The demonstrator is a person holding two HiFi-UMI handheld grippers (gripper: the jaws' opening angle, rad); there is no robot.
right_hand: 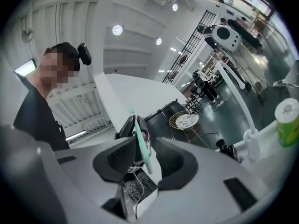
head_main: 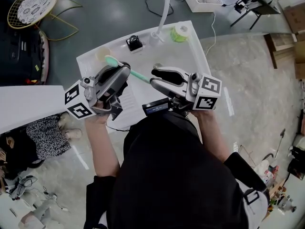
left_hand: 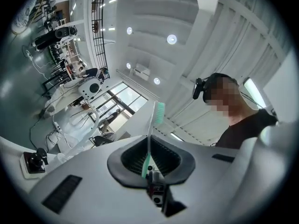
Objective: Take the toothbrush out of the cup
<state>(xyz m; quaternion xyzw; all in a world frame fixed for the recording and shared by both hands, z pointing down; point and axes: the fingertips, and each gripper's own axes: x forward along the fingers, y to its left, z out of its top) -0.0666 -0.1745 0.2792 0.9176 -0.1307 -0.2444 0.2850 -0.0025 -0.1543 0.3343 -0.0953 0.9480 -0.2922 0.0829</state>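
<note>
The white tabletop holds a pale round cup, a small black box, a green roll and a white bendy pole.

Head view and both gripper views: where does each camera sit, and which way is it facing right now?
Head view: worn on the head, looking steeply down at the white table; shows forearms, torso, left tongs and right tongs.
Left gripper view: rides the left tongs, tilted up toward the ceiling; jaws shut on the toothbrush; person at right.
Right gripper view: rides the right tongs, facing the left tongs; jaws apart around the toothbrush; person at left.
Shared: all three show the toothbrush.
</note>
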